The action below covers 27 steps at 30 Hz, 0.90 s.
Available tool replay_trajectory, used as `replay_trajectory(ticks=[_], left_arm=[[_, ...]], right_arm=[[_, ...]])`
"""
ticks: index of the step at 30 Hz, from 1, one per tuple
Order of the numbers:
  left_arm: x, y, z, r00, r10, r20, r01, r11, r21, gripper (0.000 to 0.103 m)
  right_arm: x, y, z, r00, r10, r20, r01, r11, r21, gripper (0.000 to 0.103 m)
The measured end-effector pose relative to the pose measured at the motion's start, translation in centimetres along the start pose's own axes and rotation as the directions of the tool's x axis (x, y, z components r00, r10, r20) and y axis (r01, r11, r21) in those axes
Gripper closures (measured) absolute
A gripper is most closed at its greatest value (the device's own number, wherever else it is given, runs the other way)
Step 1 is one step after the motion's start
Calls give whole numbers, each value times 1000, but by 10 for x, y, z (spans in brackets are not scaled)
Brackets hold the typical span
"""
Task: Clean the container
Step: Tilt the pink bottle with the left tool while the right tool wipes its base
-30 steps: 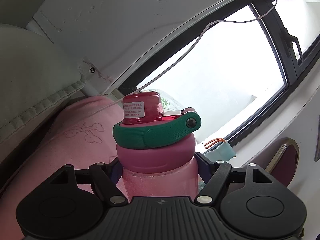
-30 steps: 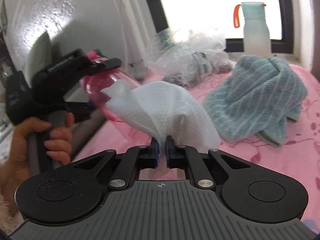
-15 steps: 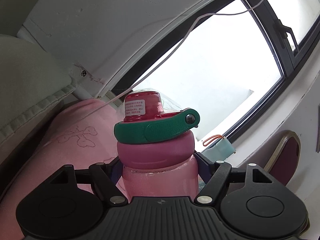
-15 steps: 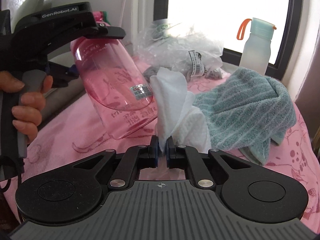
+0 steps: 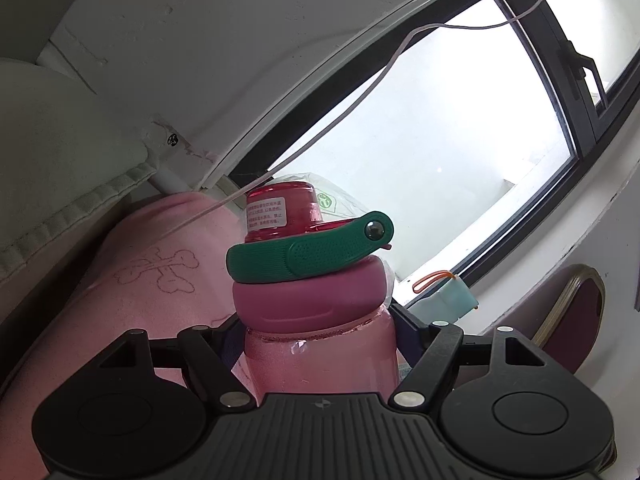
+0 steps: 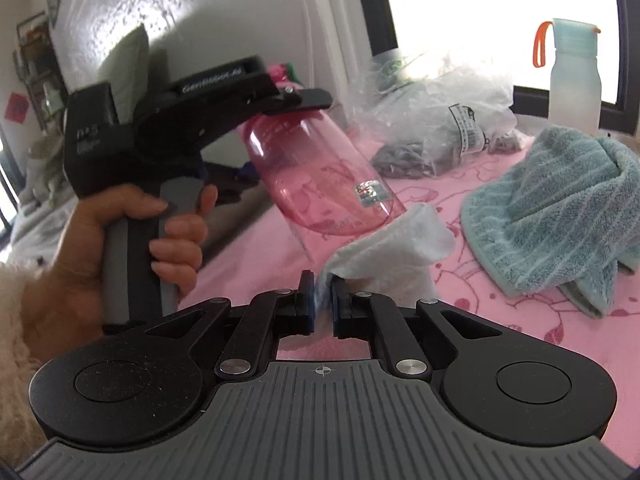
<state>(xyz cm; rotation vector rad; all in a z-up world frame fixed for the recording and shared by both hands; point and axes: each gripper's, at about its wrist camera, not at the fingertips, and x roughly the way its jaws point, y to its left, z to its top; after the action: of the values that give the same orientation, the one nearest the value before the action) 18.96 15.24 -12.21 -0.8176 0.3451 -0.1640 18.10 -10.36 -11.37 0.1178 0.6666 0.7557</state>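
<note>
Holding the pink bottle [image 5: 320,356] tight, my left gripper [image 5: 318,334] has one finger on each side of it, just under the purple lid [image 5: 310,294] with the green strap [image 5: 308,254]. In the left wrist view the bottle fills the middle of the frame and its red cap [image 5: 280,210] points up at the window [image 5: 420,152]. In the right wrist view the same bottle [image 6: 320,184] hangs in the air at the middle of the frame, tilted, with its round bottom pointing down to the right, above the pink bed cover [image 6: 500,312]. A hand [image 6: 120,248] at the left of the frame grips the handle of that left gripper [image 6: 298,98]. My right gripper [image 6: 322,300] at the lower middle pinches a white paper towel [image 6: 396,244] between its fingers, with a small gap between them. The towel's far end sits right under the bottle's bottom; I cannot tell if it touches. A blue-green towel [image 6: 560,208] lies bunched up at the right of the frame. A clear plastic bag [image 6: 448,120] with dark things inside lies behind it, near the top middle. A pale bottle [image 6: 574,76] with an orange loop stands on the sill at the upper right.
</note>
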Motion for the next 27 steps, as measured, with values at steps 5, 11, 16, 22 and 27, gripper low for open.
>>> replay_trajectory(ticks=[5,11,16,22,27], left_arm=[[-2,-1,-1,1000,0,1,0,1000,1,31],[-4,-3,-3,1000,11,13,-11,1000,-1,31],[-5,-6,-5,1000,24,20,-24,1000,10,30],[-10,-10,-6,999,22,25,-23,999,41,30],[-12,-12,-7,999,22,26,-24,999,46,30]], right_arm=[[-5,-27,10,990,60,129,-87,972,217,95],[15,-47,10,985,-160,69,128,934,332,95],[36,-34,3,995,-53,-89,73,969,237,95],[24,-16,-1,991,65,-116,-52,992,115,95],[6,-18,-2,982,184,-46,-177,976,123,95]])
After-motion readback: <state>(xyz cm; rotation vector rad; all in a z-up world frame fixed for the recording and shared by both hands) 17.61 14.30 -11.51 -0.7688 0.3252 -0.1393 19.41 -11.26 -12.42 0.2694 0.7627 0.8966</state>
